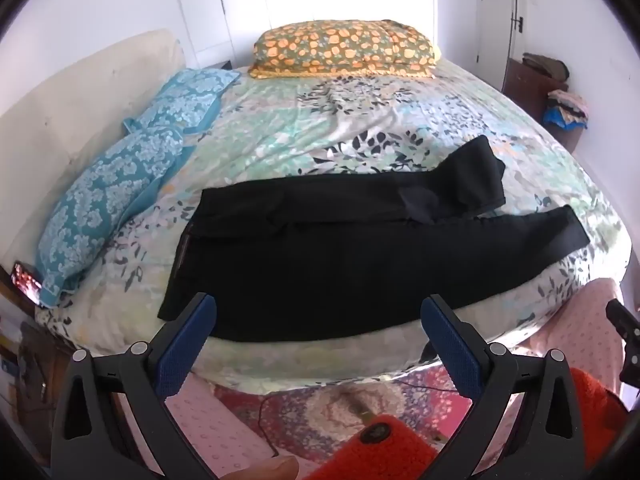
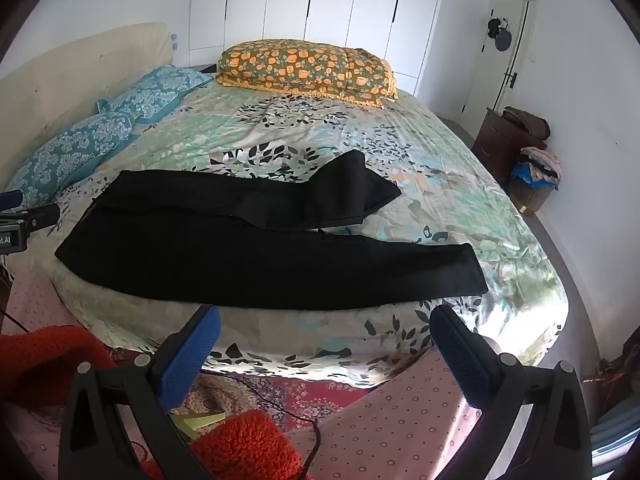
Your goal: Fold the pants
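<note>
Left gripper (image 1: 318,312) jaws wide apart, empty, hovering at near bed edge. Partial white text ".AI" readable on its body in right view. Black pants (image 2: 256,236) flat across floral bedspread (image 2: 460,200), waistband left, far leg doubled back. Right gripper (image 2: 324,324) spread, empty.

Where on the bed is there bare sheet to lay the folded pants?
Free: floral sheet between black pants and orange-flowered pillow, plus the right end past the hems. Crowded: left edge, with two blue patterned pillows.
</note>
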Available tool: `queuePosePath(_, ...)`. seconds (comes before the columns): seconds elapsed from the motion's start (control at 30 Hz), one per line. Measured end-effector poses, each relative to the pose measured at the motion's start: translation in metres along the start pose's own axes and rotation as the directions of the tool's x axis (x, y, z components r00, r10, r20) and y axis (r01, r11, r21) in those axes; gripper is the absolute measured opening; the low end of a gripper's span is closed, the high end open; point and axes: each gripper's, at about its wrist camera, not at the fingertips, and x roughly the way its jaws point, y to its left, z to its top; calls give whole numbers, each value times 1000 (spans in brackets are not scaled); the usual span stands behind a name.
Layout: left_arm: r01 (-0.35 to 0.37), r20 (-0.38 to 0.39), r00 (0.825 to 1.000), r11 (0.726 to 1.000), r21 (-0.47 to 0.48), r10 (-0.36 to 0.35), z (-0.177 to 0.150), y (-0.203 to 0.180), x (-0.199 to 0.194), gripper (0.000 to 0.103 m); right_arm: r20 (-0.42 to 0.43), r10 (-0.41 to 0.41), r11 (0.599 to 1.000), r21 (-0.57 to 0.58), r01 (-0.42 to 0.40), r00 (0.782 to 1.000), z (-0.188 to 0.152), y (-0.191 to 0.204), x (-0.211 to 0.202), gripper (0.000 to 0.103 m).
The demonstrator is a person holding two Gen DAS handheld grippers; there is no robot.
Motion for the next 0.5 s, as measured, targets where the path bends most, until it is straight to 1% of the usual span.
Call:
queuePosePath(0.07,-10,5,1000,1000,4,10,-2,-7,-1,103,0,1,1000,-1,-1,1000,1,1,-1,103)
queuePosePath(0.13,3,-14,1000,1000,-7,-3,-6,-8,4,103,0,1,1000,-4,-1,1000,2,4,-2,103)
queuePosePath(0.2,35,-28,999,999,-29,-36,-8,2,11,103,-1,6,1000,-7,-6,1000,2,3,0,103)
queuePosePath(0.23,38,-25,999,999,-32,-39,-8,4,10,103,-4,9,1000,-7,-9,1000,-2,2,4,103)
queuePosePath(0.5,28,-42,999,999,-24,-29,-4,2,13,103,-28,28,999,-46,-29,999,1,7,9,103)
